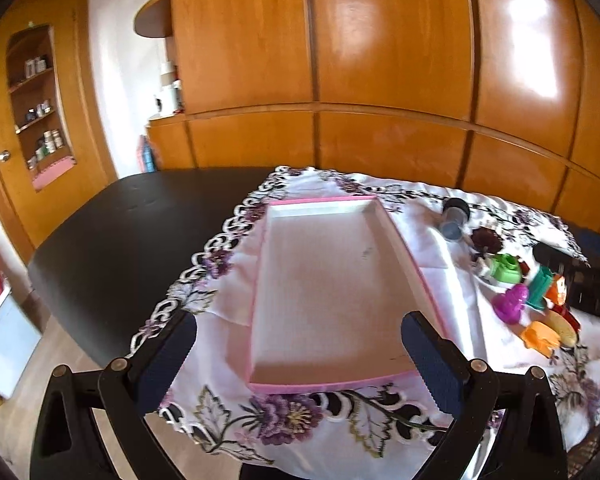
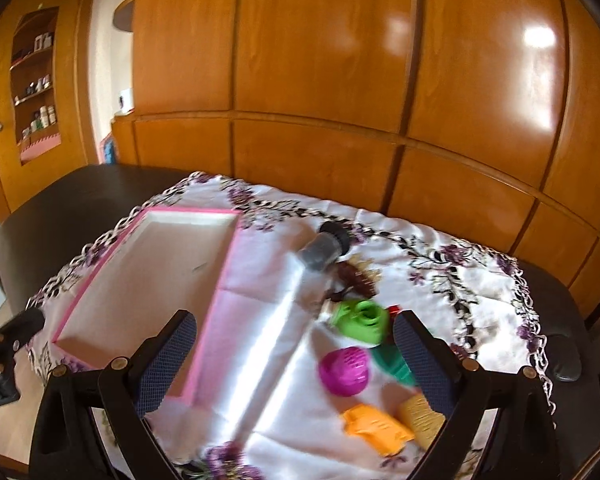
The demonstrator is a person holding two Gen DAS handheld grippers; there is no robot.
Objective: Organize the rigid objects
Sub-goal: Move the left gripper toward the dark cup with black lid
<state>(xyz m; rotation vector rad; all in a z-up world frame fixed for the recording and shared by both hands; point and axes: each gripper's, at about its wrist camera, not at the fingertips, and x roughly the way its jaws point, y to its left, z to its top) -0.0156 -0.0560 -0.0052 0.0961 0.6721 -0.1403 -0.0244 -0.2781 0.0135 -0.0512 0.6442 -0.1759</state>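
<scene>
A shallow pink-rimmed tray (image 1: pixel 396 236) with nothing in it lies on a white floral tablecloth (image 1: pixel 440 248). My left gripper (image 1: pixel 300 344) is open and empty, hovering over the tray's near end. In the right wrist view the tray (image 2: pixel 220 280) lies to the left. My right gripper (image 2: pixel 296 344) is open and empty above a cluster of small toys: a green piece (image 2: pixel 360 320), a magenta ball-like piece (image 2: pixel 344 372), an orange piece (image 2: pixel 376 430), a teal piece (image 2: pixel 392 364), a yellow piece (image 2: pixel 420 420). A grey jar with a black lid (image 2: pixel 324 250) lies on its side behind them.
The cloth covers part of a dark table (image 1: pixel 112 240). Wooden cabinets (image 1: pixel 380 60) stand close behind. The toy cluster (image 1: pixel 512 300) and jar (image 1: pixel 454 222) lie right of the tray in the left wrist view. A dark brown object (image 2: pixel 356 276) lies near the jar. The left gripper's tip (image 2: pixel 20 328) shows at left.
</scene>
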